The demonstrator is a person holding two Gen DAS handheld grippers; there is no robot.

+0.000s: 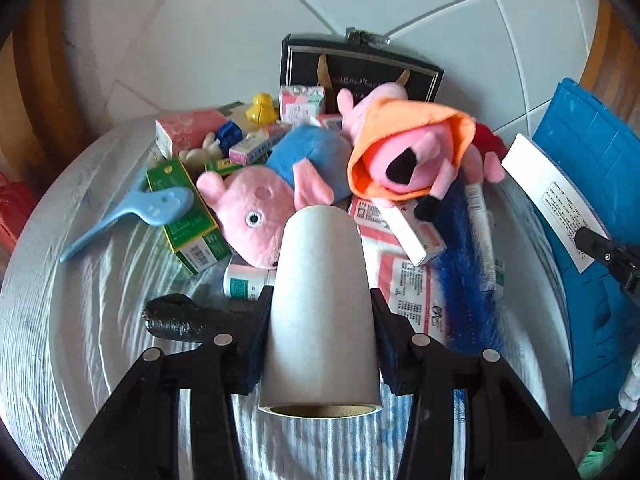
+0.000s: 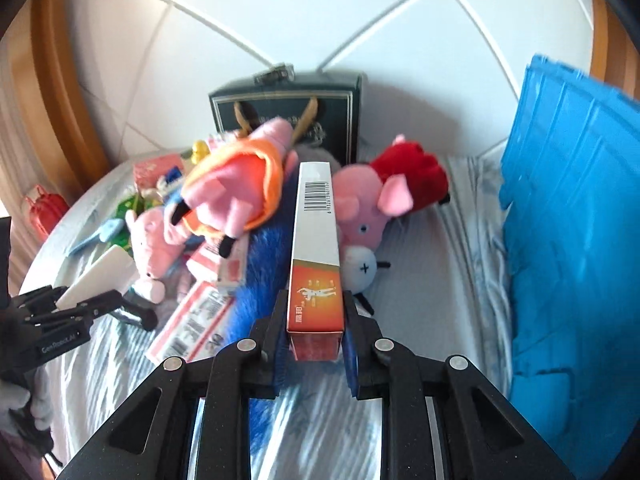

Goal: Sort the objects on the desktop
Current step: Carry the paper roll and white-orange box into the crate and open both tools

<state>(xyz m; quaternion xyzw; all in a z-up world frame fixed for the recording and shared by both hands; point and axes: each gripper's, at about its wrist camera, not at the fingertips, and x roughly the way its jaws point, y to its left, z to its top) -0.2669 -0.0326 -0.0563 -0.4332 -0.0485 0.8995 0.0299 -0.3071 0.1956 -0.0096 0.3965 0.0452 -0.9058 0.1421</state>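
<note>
1. Left gripper [image 1: 320, 320] clamps white paper roll [image 1: 320, 300], lifted above the pile.
2. Right gripper [image 2: 316, 328] clamps long white-and-orange carton [image 2: 316, 248], also lifted.
3. Blue plastic crate [image 2: 572, 240] stands right; plush pigs and boxes remain unsorted.

The left gripper [image 2: 100, 300] carries the marking "GenRobot.AI"; the long box [image 2: 316, 248] bears a barcode beginning 6 9326. Other print is unreadable.

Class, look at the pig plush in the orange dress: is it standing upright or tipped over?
Tipped over. The pig plush in the orange dress lies across the pile, dress hem and black feet toward the camera, head toward the black gift bag.
</note>
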